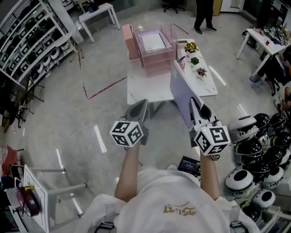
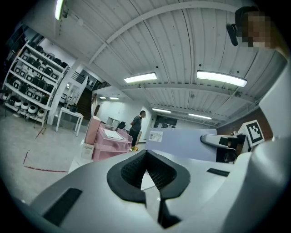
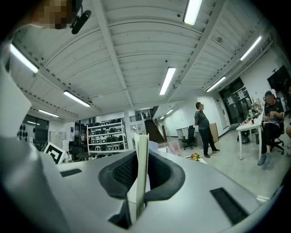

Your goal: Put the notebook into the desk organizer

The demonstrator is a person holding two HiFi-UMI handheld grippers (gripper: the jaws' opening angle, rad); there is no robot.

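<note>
In the head view, my right gripper (image 1: 196, 108) is shut on a lavender notebook (image 1: 181, 93), which stands on edge above the near side of the white table (image 1: 145, 88). The right gripper view shows the notebook's thin edge (image 3: 141, 154) clamped upright between the black pads (image 3: 119, 175). The pink desk organizer (image 1: 152, 48) sits at the table's far end with a white sheet in its top tray; it also shows in the left gripper view (image 2: 110, 144). My left gripper (image 1: 140, 109) hovers left of the notebook, jaws shut and empty (image 2: 146, 172).
Small potted plants (image 1: 195, 59) line the table's right side. White helmets (image 1: 257, 150) are heaped on the floor at right. A shelf rack (image 1: 27, 43) stands at left. A person (image 1: 204, 16) stands beyond the table, and other white tables (image 1: 97, 13) are further off.
</note>
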